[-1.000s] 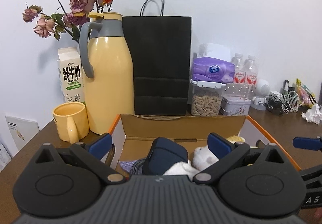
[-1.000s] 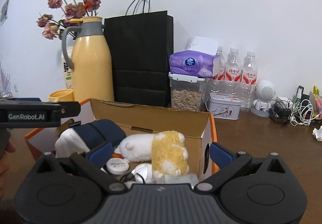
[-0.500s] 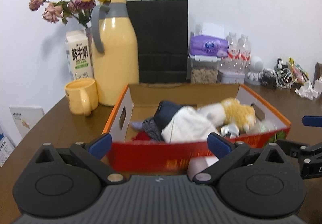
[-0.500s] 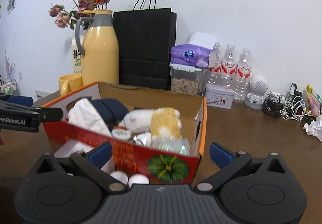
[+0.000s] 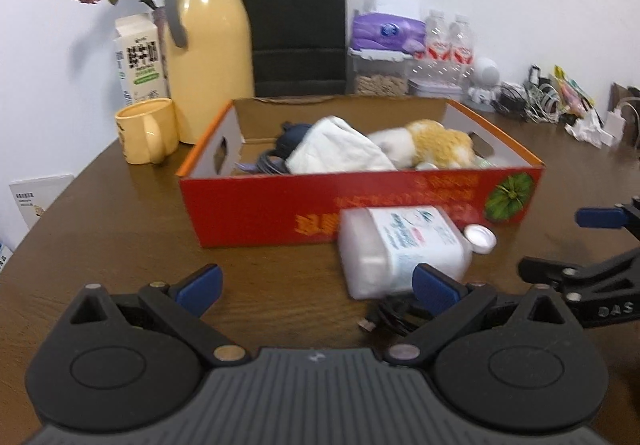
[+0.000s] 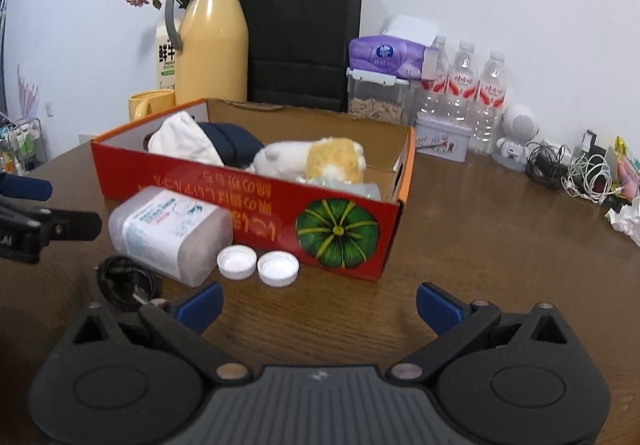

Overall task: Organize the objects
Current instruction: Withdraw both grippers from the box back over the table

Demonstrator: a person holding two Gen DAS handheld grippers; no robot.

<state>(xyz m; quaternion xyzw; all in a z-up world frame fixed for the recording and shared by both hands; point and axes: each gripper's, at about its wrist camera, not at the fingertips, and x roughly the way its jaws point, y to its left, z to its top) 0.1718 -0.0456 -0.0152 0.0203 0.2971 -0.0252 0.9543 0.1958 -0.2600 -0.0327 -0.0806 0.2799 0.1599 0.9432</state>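
A red cardboard box sits mid-table, holding a white cloth, a dark blue pouch and a white-and-yellow plush toy. In front of it lie a white plastic bottle on its side, two white caps and a coiled black cable. My left gripper is open, low over the table, its right finger close to the bottle. The right gripper is open and empty, just in front of the caps.
Behind the box stand a yellow thermos, yellow mug, milk carton, black paper bag, tissue pack on a seed jar, water bottles, a tin, and tangled cables at the right.
Both grippers have pulled back and down from over the box. The box front, the bottle, caps and cable have come into view. Both stay open.
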